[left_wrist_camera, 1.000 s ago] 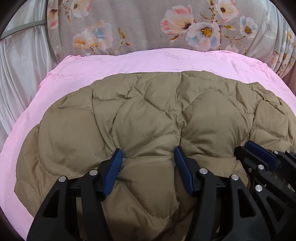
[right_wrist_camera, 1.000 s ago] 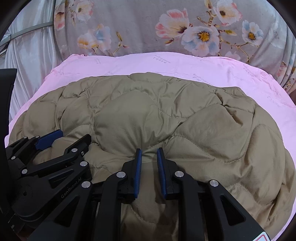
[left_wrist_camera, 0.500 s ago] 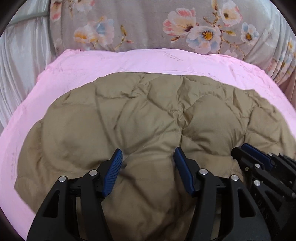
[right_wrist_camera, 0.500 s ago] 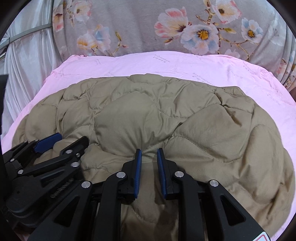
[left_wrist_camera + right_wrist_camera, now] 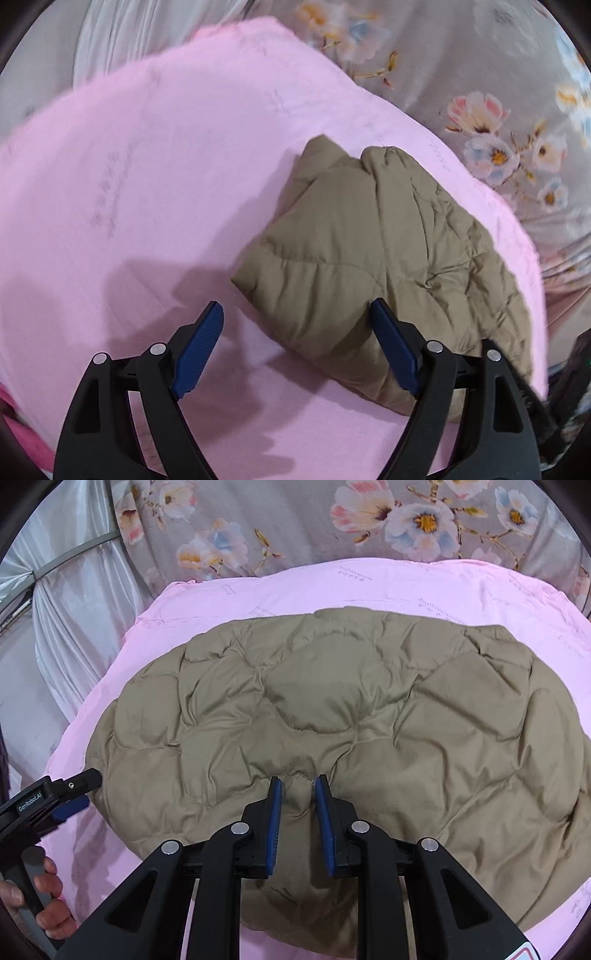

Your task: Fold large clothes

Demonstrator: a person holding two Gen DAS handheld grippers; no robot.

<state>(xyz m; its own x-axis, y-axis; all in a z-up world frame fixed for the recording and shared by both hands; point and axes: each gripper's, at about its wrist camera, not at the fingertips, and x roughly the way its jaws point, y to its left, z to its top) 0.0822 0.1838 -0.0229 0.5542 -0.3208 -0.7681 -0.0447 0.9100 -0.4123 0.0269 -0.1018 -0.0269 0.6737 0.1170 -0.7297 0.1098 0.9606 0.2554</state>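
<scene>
Right gripper pinching the folded jacket, left gripper let go

The right gripper (image 5: 297, 816) has its jaws narrow, clamping a fold of the tan quilted puffer jacket (image 5: 332, 716); the left gripper (image 5: 295, 347) has just been opening, wide and empty; the jacket lies on the pink sheet (image 5: 369, 583).

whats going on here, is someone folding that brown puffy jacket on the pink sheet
Yes. A person with a hand-held gripper in each hand is folding a tan quilted jacket spread on a pink sheet. The right hand-held gripper is pinching a fold of the jacket at its near edge. The left hand-held gripper has just been opening; its jaws now stand wide with nothing pinched, over the sheet at the jacket's side edge. A hand grips its handle at the left of the right wrist view.
</scene>
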